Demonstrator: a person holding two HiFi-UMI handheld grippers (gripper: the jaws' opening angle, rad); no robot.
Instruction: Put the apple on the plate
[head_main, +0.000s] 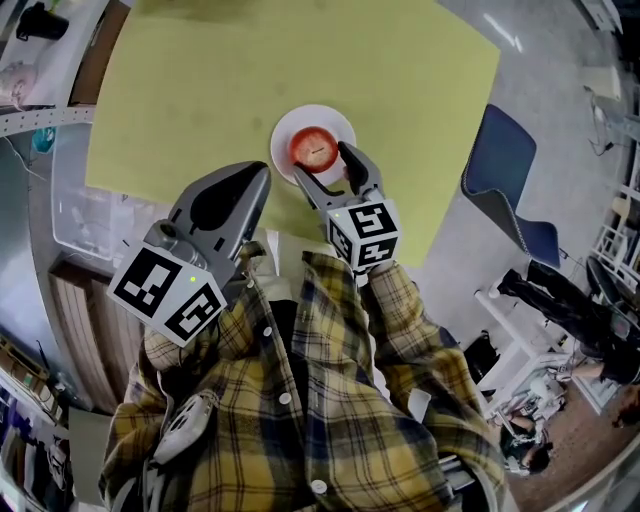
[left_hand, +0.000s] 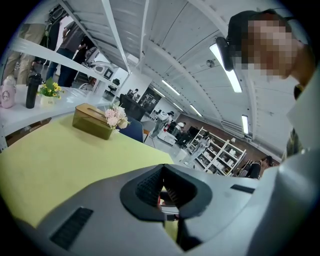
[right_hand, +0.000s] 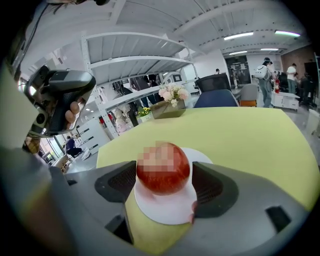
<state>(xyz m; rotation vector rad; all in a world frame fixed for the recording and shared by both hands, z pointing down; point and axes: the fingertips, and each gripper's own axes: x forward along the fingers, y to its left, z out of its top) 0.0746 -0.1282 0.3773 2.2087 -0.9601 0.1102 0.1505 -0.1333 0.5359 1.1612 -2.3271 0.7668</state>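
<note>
Apple (head_main: 313, 150) and plate (head_main: 290, 125) lie beyond both grippers: nearest, over the yellow-green bench's (head_main: 300, 60) near edge, the left gripper (head_main: 255, 180), jaws closed on nothing, then the right gripper (head_main: 325, 168), jaws wide apart flanking the apple, which sits on the white plate just inside that edge.

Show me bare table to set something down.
Bare: the table from the plate out to the tissue box, and either side of the plate. Crowded: the near edge, where the right gripper flanks the apple and the left gripper hangs.
</note>
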